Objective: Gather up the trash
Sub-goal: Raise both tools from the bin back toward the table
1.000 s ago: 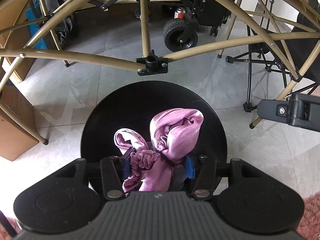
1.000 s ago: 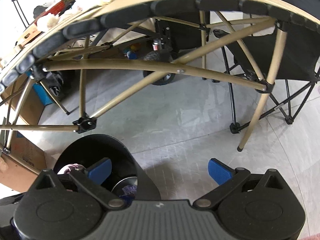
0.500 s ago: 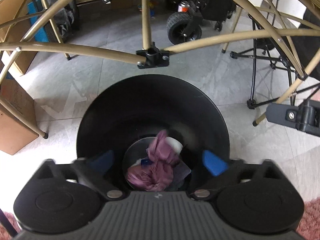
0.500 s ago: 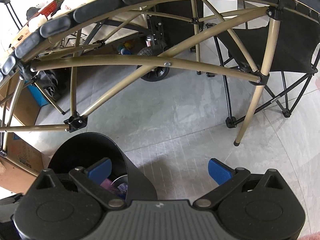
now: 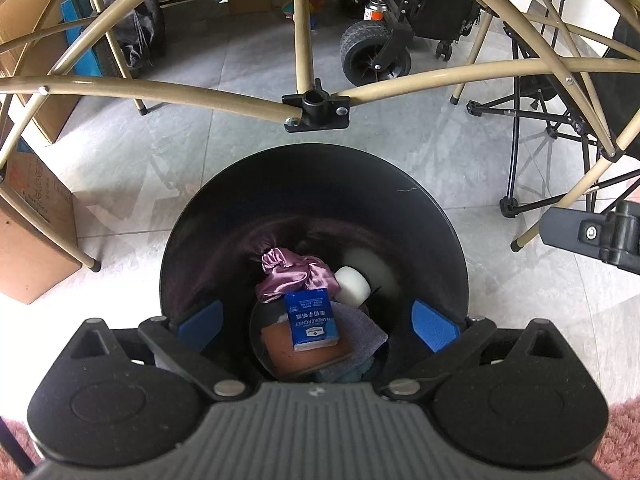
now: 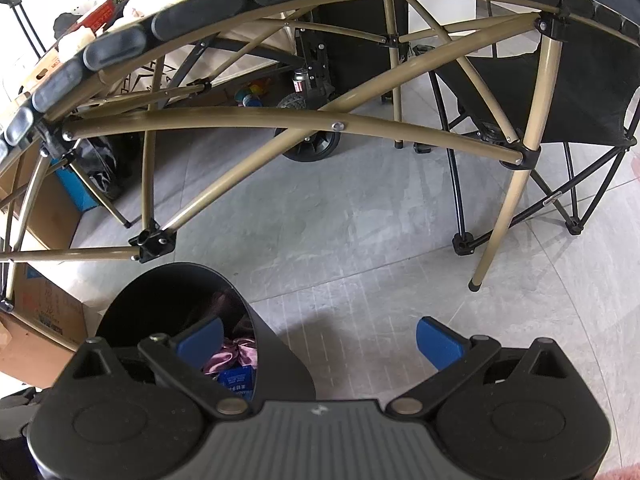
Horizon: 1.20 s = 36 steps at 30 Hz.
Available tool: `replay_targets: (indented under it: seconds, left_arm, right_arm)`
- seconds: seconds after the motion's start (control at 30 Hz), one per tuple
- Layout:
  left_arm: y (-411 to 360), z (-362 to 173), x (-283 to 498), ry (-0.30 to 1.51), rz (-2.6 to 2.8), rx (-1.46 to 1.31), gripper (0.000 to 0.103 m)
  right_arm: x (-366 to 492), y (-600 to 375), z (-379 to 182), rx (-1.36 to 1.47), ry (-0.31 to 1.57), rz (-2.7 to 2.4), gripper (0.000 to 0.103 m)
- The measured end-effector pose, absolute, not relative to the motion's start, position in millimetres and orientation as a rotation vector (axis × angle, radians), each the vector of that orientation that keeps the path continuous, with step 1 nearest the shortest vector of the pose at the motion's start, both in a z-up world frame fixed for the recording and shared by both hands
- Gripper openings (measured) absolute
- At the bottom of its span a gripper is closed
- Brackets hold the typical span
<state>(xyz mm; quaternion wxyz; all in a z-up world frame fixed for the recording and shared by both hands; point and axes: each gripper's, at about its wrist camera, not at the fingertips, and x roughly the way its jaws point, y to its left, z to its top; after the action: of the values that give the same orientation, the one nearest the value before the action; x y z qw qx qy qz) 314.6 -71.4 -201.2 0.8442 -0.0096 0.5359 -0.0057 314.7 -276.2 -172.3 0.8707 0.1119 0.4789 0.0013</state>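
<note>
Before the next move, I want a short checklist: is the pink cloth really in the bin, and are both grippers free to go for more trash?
1. Pink cloth lies inside the black bin, on the other trash: ok.
2. Left gripper is open, its jaws having just been opening, with nothing between the pads: ok.
3. Right gripper is open and empty, over the floor beside the bin: ok.
4. Nothing hangs over the bin's rim: ok in the part seen; the near edge is hidden by the left gripper.
5. Way up is clear of the tan table frame, which crosses just past the bin: cannot tell.
6. Next piece of trash in view: not ok, none seen on the floor.
</note>
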Motion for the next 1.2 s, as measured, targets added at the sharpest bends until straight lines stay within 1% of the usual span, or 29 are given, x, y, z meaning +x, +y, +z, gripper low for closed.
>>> replay_targets:
  seconds: [0.53, 0.87, 1.2]
  left_arm:
    - [-67.9, -188.5, 306.7, 1.101, -0.031, -0.031, 0.103]
    - [-62.9, -159.8, 288.1, 1.005, -0.008, -0.041, 0.103]
    - [-57.6, -112.2, 254.8, 0.868, 0.004, -0.061, 0.103]
  right_arm:
    - [310.2, -272.1, -165.1, 0.229, 0.984, 0.022, 0.103]
    - [295.7, -270.0, -140.5, 0.229, 0.904, 0.047, 0.103]
    - [261.6, -269.7, -97.4, 0.228, 0.773, 0.077, 0.103]
